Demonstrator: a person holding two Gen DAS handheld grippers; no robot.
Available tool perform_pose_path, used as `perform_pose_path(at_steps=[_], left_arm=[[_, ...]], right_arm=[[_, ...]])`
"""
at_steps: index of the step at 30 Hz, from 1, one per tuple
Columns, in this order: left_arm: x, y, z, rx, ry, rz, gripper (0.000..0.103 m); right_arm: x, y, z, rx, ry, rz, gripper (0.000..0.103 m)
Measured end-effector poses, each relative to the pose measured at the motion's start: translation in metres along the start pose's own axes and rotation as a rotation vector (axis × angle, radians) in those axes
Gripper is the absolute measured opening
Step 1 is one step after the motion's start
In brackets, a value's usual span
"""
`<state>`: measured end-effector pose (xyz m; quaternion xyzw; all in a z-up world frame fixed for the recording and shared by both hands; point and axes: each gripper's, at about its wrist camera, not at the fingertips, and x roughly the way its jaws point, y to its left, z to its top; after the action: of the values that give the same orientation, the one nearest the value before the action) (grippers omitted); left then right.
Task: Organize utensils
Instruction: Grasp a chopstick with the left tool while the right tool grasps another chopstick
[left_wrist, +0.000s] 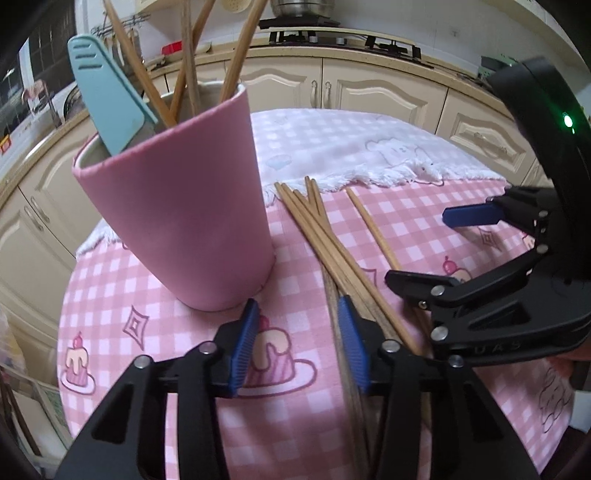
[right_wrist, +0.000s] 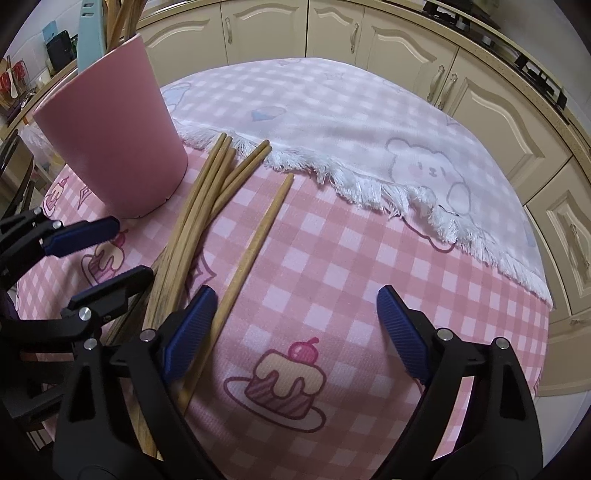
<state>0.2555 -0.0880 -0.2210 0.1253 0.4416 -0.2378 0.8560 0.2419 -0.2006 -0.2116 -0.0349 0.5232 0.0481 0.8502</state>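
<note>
Wooden chopsticks point toward the fringed cloth; both grippers seemingly gape empty.

Tablecloth: pink gingham cloth printed with cherry-topped cakes, covering the worktop.
Fringed cloth: paler checked cloth with a bear print, laid over the far half, white fringe along its edge.
Cabinets: cream panelled doors behind.
Stove: black gas hob above them, a steel pot on it.
</note>
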Motion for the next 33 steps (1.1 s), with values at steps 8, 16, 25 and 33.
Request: perform_pose_path(at_steps=[8, 16, 25, 33], left_arm=[[0.002, -0.009, 0.002, 0.003, 0.028, -0.023, 0.022], [0.01, -0.011, 0.004, -0.023, 0.058, -0.002, 0.022], [0.005, -0.017, -0.001, -0.005, 0.071, -0.024, 0.007], [0.008, -0.016, 0.006, 0.035, 0.099, -0.029, 0.009]], right_arm=[[-0.007, -0.001, -0.008, 0.007, -0.009, 0.014, 0.081], [-0.01, -0.007, -0.011, 0.03, -0.014, 0.029, 0.08], [-0.009, 0.003, -0.007, -0.012, -0.041, 0.028, 0.055], [-0.006, 0.013, 0.001, -0.016, -0.047, 0.027, 0.042]])
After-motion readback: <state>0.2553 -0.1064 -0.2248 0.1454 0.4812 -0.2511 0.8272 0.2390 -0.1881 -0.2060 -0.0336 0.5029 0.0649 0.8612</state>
